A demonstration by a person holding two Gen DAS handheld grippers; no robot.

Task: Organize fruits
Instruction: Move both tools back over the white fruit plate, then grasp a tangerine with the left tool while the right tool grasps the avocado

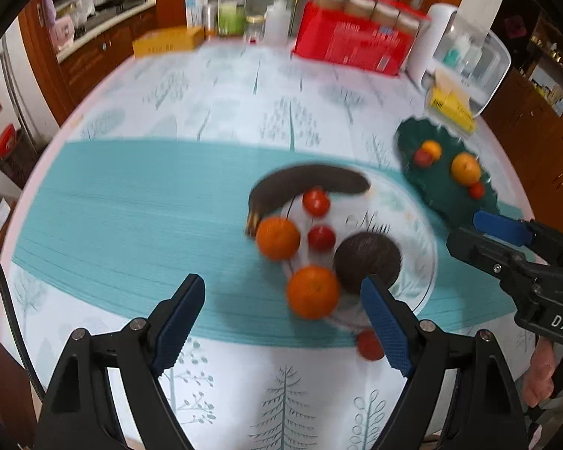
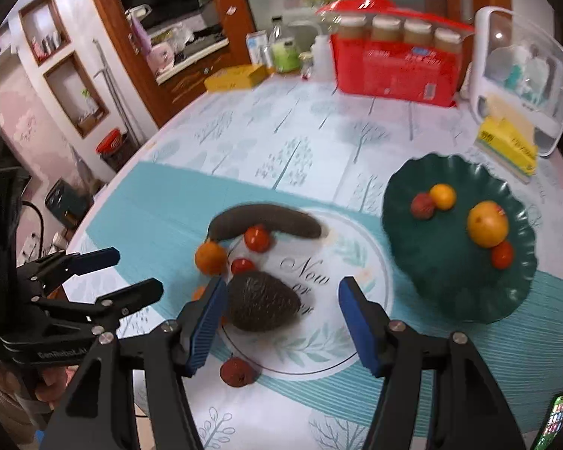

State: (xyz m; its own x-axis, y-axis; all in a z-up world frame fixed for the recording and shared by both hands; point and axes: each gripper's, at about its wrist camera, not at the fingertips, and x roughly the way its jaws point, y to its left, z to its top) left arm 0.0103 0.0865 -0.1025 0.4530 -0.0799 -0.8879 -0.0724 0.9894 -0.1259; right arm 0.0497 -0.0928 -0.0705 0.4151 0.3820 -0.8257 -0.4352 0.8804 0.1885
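Note:
A round white plate with lettering [image 1: 413, 232] [image 2: 337, 337] carries a dark banana [image 1: 311, 180] [image 2: 266, 221], a dark avocado [image 1: 368, 258] [image 2: 262, 303], two oranges [image 1: 277, 238] [image 1: 312, 291] and small red fruits [image 1: 316, 201]. Another red fruit [image 2: 236, 371] lies at its near rim. To the right, a dark green scalloped plate [image 2: 458, 281] [image 1: 446, 195] has an orange [image 2: 486, 225] and smaller fruits on it. My left gripper [image 1: 281, 281] [image 2: 135, 273] hovers open, the near orange between its fingers and untouched. My right gripper [image 2: 281, 285] [image 1: 467, 230] is open over the avocado, with one pad close beside it.
Along the table's far edge stand a red box with jars [image 2: 394, 63], a yellow box [image 2: 236, 77], bottles [image 2: 281, 52] and a white container with a clear lid [image 2: 521, 75]. A yellow packet [image 2: 506, 146] lies beside the green plate. A phone [image 2: 559, 420] sits at the near right edge.

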